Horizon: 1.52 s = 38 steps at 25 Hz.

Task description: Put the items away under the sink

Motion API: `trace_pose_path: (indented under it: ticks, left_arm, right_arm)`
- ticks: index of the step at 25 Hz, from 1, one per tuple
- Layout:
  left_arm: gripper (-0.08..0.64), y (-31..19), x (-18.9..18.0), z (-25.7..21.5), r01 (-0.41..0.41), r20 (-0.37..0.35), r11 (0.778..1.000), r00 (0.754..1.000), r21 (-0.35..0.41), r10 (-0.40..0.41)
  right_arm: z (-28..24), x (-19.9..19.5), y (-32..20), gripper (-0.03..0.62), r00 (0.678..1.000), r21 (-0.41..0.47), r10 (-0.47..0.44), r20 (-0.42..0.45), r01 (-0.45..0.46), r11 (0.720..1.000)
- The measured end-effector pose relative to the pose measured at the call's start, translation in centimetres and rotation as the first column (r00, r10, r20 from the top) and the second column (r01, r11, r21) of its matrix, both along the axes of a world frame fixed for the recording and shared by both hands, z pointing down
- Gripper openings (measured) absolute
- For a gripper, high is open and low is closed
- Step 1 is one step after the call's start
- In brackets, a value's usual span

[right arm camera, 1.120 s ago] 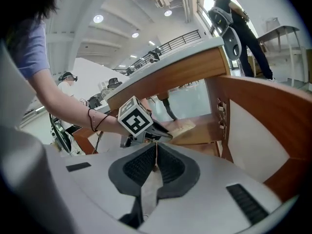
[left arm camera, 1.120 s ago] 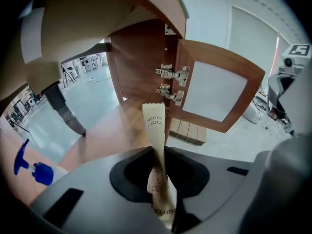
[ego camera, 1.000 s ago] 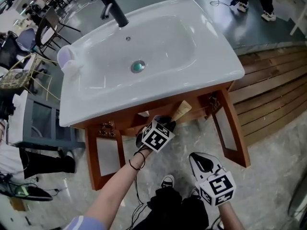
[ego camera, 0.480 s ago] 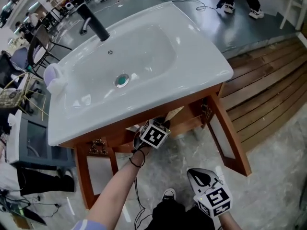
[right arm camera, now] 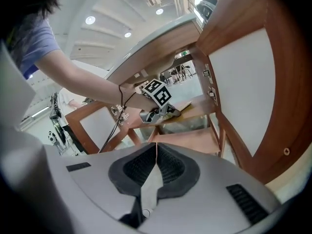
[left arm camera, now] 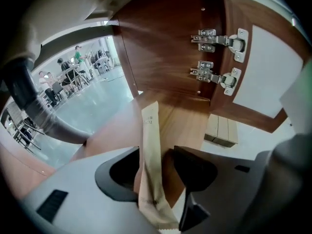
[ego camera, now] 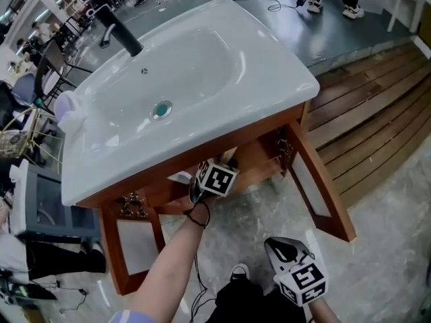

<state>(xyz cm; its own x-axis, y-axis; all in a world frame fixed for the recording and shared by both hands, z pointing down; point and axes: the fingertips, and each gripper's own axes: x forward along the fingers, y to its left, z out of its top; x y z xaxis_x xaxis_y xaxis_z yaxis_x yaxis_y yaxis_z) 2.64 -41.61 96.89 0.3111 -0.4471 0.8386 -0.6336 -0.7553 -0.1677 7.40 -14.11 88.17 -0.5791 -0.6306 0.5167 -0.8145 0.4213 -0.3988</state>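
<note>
Left tongs [left arm camera: 157, 156]: jaws have just been opening, now apart | long tan paper packet [left arm camera: 150, 145]: unclamped between them, pointing to 12 o'clock, far end on brown wooden shelf [left arm camera: 187, 118] under white ceramic sink [ego camera: 202, 66] | right tongs [right arm camera: 156, 162]: 5 o'clock in head view, together, empty | judged: packet released, placement nearly done.

Bright, even indoor light; the white sink [ego camera: 264, 58] gleams with soft glare; both gripper views curve and darken at their edges.

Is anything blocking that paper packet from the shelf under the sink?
Nothing visible. The cabinet door stands open, and the paper packet is already over the wooden shelf, between the left gripper's jaws, which have just been opening.
</note>
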Motion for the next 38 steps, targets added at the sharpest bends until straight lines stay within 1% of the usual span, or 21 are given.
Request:
trace_pose_path:
  ticks: [2,5,8,12,15,19,25,30,32,34,36,38]
  left_arm:
    - [0.218,1.1,0.0,-0.1,-0.006,-0.023,1.0,1.0,-0.006,0.006]
    - [0.218,2.3,-0.2,-1.6,0.006,-0.062,1.0,0.998,0.013,-0.006]
    - [0.218,3.6,-0.3,-3.1,-0.009,-0.082,0.999,0.997,0.031,0.011]
    - [0.216,6.6,-0.4,-5.1,-0.056,-0.089,0.998,0.994,0.017,0.058]
    - [0.216,8.8,-0.5,-6.6,-0.109,-0.078,0.994,0.991,0.011,0.109]
    - [0.215,11.5,-0.3,-9.3,-0.175,-0.078,0.984,0.981,0.019,0.176]
    - [0.195,15.3,-0.2,-13.6,-0.258,-0.097,0.966,0.961,0.029,0.26]
    - [0.192,18.1,-0.2,-18.1,-0.299,-0.099,0.953,0.948,0.057,0.303]
    - [0.187,19.1,-0.4,-20.3,-0.309,-0.109,0.948,0.942,0.073,0.316]
    - [0.176,20.3,-0.3,-22.7,-0.311,-0.136,0.947,0.938,0.085,0.32]
    - [0.164,21.5,-0.3,-25.1,-0.3,-0.174,0.949,0.934,0.098,0.313]
    - [0.15,22.6,-0.6,-27.3,-0.272,-0.207,0.956,0.934,0.113,0.291]
  right_arm:
    - [-0.5,-0.2,0.5,0.02,1.0,-0.005,-0.011,0.0,0.011,1.0]
    - [-1.9,-0.3,1.1,0.02,1.0,-0.008,-0.022,-0.005,0.022,1.0]
    - [-3.6,-0.1,1.6,0.02,1.0,-0.012,-0.027,-0.015,0.027,1.0]
    - [-6.0,0.1,2.4,0.02,0.999,-0.021,-0.029,-0.023,0.029,0.999]
    - [-8.1,0.0,2.8,0.02,0.999,-0.026,-0.04,-0.026,0.039,0.999]
    - [-10.8,-0.4,3.2,0.02,0.998,-0.025,-0.053,-0.02,0.053,0.998]
    - [-15.2,-0.7,3.7,0.02,1.0,-0.025,-0.027,-0.014,0.027,0.999]
    - [-18.6,-0.7,4.8,0.02,0.997,-0.014,-0.064,-0.039,0.064,0.998]
    - [-20.0,-0.5,5.1,0.02,0.995,-0.006,-0.083,-0.056,0.082,0.997]
    - [-21.5,-0.1,5.6,0.02,0.992,-0.001,-0.096,-0.079,0.096,0.995]
    - [-22.9,0.3,6.1,0.02,0.99,0.008,-0.099,-0.097,0.101,0.995]
    - [-24.6,0.7,6.4,0.02,0.99,0.019,-0.097,-0.106,0.099,0.995]
